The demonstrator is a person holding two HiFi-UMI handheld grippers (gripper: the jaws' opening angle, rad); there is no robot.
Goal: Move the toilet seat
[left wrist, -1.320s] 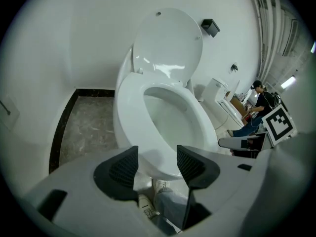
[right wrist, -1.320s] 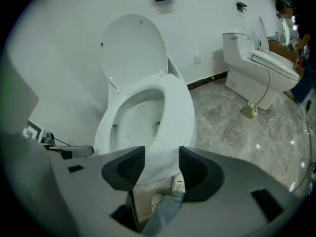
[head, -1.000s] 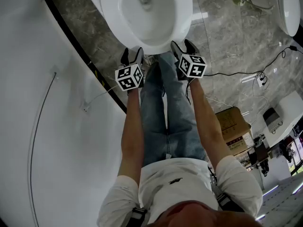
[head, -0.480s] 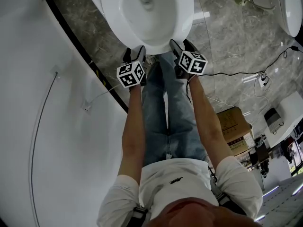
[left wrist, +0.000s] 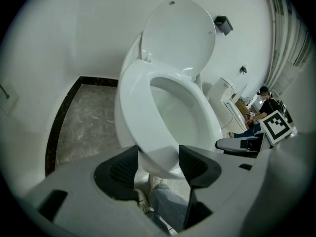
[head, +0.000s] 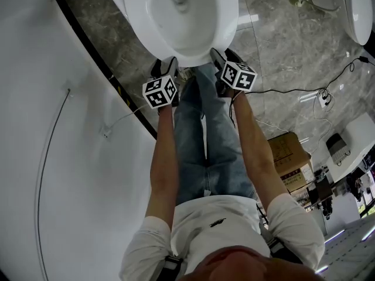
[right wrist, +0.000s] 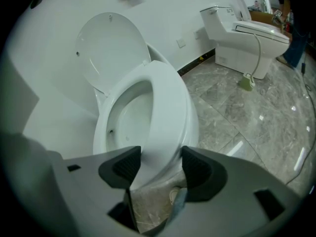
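- right hand-held gripper [right wrist: 160,168]: jaws spread about as wide as they go, and they've just been opening. the front lip of the toilet seat [right wrist: 170,107] sits in the gap, but the pads aren't squeezing it, so it's let go.
- left hand-held gripper [left wrist: 157,163]: same deal. jaws are wide apart with the seat's front edge in the gap, and i can't see any pinch, so it reads as released.
- from the head view both sets of tips are right at the front rim, one either side of the nose. the marker cubes [head: 160,92] carry only black-and-white square patterns.
- the seat lies down on the bowl [head: 187,28] as far as i can tell. its long axis runs from the hinge at the wall straight toward the person, with the rounded front end pointing at their jeans [head: 205,145].
- lid [left wrist: 177,38] stands upright behind it.
- cardboard box [head: 287,151] on the grey marble floor [head: 275,51] has print, but it's too small to read.
- second toilet [right wrist: 247,31] stands further along the wall, well apart.
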